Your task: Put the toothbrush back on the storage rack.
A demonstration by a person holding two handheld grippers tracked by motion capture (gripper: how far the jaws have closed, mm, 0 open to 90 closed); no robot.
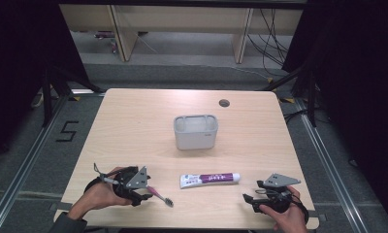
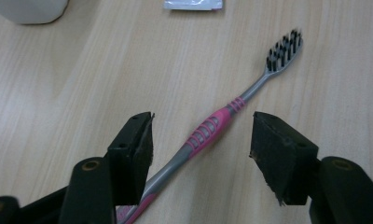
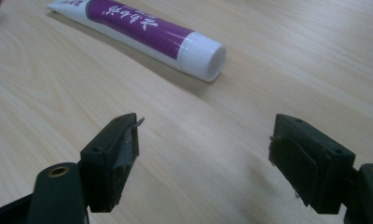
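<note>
The left tongs [image 2: 201, 140] straddled the toothbrush [image 2: 222, 123] lying flat on the table [image 1: 134, 126], spread and not yet pinching, aligned to grip its handle; the right tongs [image 3: 203, 140] waited spread near the toothpaste [image 3: 142, 32].

In the left gripper view, the toothbrush [image 2: 211, 130] handle's end is being cut off at the bottom edge, and a white container [image 2: 28, 10] at the upper left. In the right gripper view, the toothpaste tube [image 3: 142, 35] is being cropped by the top edge.
</note>
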